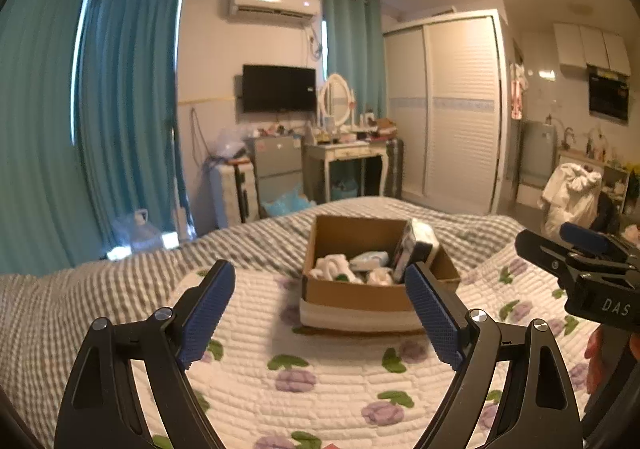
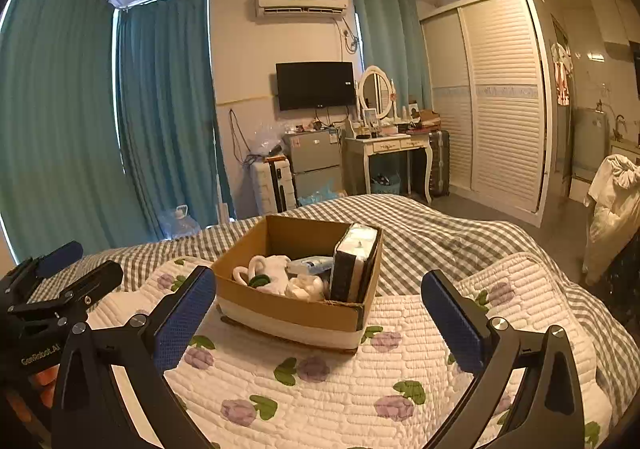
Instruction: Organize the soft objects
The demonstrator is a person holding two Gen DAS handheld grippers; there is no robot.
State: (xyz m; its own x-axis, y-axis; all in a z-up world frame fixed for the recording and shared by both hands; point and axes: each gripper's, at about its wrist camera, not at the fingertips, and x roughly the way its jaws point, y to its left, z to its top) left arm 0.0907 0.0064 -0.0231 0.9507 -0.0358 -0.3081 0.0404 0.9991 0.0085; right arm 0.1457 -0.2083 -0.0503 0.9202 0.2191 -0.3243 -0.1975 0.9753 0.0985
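Note:
A brown cardboard box (image 1: 360, 295) (image 2: 296, 309) sits on a white quilt with purple flowers (image 1: 320, 377) (image 2: 320, 389). Inside lie white rolled socks (image 1: 334, 267) (image 2: 276, 273), a light blue packet (image 1: 370, 259) (image 2: 312, 264) and an upright tissue pack (image 1: 414, 245) (image 2: 354, 261) against the right wall. My left gripper (image 1: 320, 309) is open and empty, just short of the box. My right gripper (image 2: 320, 321) is open and empty, also just short of the box. The right gripper's body shows in the left wrist view (image 1: 592, 273); the left gripper's body shows in the right wrist view (image 2: 52, 297).
The quilt lies over a grey checked blanket (image 1: 120, 273) (image 2: 440, 233) on the bed. Beyond the bed stand a dressing table (image 2: 392, 145), a small fridge (image 2: 314, 161), a suitcase (image 2: 272, 185), teal curtains (image 2: 80, 109) and a wardrobe (image 2: 500, 101). White clothes (image 2: 612, 201) hang at the right.

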